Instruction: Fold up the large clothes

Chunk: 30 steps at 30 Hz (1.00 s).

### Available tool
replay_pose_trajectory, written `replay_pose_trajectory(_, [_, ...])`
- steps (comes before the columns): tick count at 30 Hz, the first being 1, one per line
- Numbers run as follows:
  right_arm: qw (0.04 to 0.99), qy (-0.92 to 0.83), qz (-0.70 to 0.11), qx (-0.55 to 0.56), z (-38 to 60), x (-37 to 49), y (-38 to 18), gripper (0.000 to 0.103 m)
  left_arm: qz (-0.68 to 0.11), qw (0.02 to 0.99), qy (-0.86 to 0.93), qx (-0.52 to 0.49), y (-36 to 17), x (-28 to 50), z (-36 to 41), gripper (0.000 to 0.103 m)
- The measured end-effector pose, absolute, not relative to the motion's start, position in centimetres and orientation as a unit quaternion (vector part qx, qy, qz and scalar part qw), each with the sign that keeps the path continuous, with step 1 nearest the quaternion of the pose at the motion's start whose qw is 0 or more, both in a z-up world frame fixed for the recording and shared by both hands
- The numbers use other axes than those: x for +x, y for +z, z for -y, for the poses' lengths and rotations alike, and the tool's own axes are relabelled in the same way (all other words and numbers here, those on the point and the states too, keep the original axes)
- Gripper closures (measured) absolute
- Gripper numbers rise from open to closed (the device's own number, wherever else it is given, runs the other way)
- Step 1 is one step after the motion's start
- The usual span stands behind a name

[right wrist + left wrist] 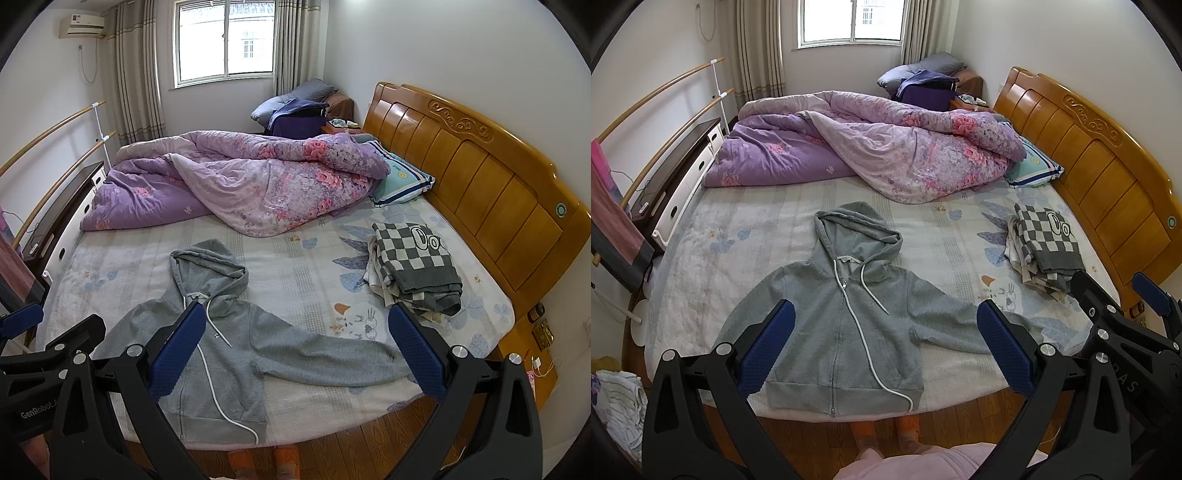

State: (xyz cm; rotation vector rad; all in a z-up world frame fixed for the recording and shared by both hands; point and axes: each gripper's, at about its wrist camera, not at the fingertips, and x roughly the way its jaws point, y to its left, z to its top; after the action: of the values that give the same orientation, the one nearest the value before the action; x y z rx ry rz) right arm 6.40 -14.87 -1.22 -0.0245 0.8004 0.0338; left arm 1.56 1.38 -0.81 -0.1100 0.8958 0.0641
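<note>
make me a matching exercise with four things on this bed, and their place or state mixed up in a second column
Things:
1. grey hoodie
2. checkered garment
3. purple floral quilt
4. striped pillow

Place or state:
A. bunched in a heap along the far side of the bed
B. spread flat, zipped, at the near edge of the bed
C. against the wooden headboard, partly under the quilt
D. folded, on top of a small pile near the headboard

Pairs: 1-B, 2-D, 3-A, 4-C
</note>
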Motion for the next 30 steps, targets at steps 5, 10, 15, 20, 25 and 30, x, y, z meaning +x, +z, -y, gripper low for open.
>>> replay_pose_trajectory(5, [0.921, 0.016, -0.39, -0.012, 14.9, 6.5, -1.2, 0.007, -0.434, 0.899, 0.03, -0.053, -0.8, 1.6, -1.4, 0.005])
replay_pose_trajectory(10, [0.921, 0.016, -0.39, -0.012, 14.9, 6.5, -1.1, 0.007, -0.433, 0.899, 0.031, -0.052, -0.8, 1.6, -1.4, 0.005])
replay_pose_trajectory(15, [0.92, 0.016, -0.39, -0.012, 14.9, 6.5, -1.1, 0.007, -0.435, 0.898, 0.03, -0.054, -0.9, 1.7, -1.2, 0.005])
replay_pose_trajectory(20, [0.919, 0.019, -0.393, -0.013, 14.9, 6.7, -1.5, 0.007, -0.437, 0.898, 0.03, -0.054, -1.2, 1.7, -1.1, 0.005])
replay_pose_trajectory(25, [0.918, 0.022, -0.395, -0.016, 14.5, 6.7, -1.9, 0.007, -0.441, 0.895, 0.032, -0.054, -2.1, 1.1, -0.7, 0.005])
replay_pose_trajectory(30, [0.916, 0.035, -0.4, -0.019, 14.1, 6.9, -2.1, 0.007, -0.444, 0.894, 0.038, -0.056, -2.4, 0.6, -0.6, 0.005])
